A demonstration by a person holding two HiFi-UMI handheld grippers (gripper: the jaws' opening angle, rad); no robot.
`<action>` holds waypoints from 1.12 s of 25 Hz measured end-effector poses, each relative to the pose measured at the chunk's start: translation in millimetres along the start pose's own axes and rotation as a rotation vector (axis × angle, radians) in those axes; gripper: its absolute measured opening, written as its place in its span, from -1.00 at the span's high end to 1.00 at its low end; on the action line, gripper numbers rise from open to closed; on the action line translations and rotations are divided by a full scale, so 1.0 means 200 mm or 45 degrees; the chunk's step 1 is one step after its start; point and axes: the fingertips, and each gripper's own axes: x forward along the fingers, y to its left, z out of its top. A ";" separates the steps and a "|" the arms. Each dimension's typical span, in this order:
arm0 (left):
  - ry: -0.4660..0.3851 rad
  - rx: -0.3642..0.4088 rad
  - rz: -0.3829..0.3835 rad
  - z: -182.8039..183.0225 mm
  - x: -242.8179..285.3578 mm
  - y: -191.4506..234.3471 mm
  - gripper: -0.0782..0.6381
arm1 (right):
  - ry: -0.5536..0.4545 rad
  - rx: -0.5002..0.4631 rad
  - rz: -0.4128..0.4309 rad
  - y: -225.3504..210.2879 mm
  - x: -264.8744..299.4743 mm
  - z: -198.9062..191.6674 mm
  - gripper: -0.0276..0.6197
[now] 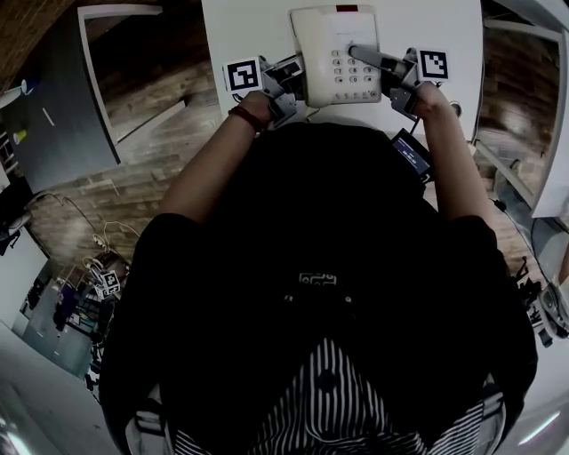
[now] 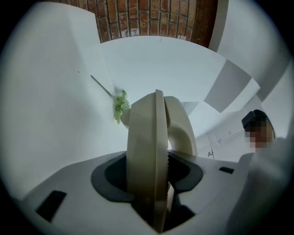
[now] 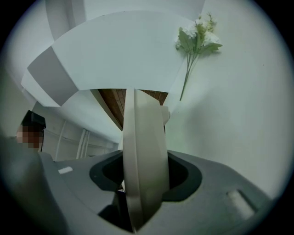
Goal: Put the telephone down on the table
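Head view: cream telephone [image 1: 333, 53] sits at 12 o'clock in the frame, keypad up, over the white table [image 1: 240, 27]. Cannot tell whether its base touches the tabletop.

Left gripper [image 1: 286, 89] is at the telephone's 8 o'clock and right gripper [image 1: 391, 69] at its 3 o'clock, so each one grips an opposite side. One right jaw lies across the keypad face.

Left gripper view: jaws are clamped on the telephone's edge [image 2: 147, 151], which fills the gap between them. A green flower sprig [image 2: 120, 105] lies on the table at 11 o'clock from the telephone.

Right gripper view: jaws are likewise closed on the telephone's rim [image 3: 142, 156]. The same sprig [image 3: 196, 39] is at 1 o'clock (white blooms visible here).
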 end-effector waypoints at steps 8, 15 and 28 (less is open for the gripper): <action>0.016 -0.020 0.080 -0.07 -0.06 0.23 0.23 | 0.038 0.057 0.048 -0.21 0.03 -0.10 0.28; 0.075 -0.034 0.101 -0.09 -0.05 0.36 0.23 | -0.018 0.107 0.034 -0.37 0.00 -0.13 0.28; 0.120 -0.052 0.104 -0.12 0.03 0.52 0.23 | -0.092 0.082 -0.274 -0.56 -0.10 -0.11 0.04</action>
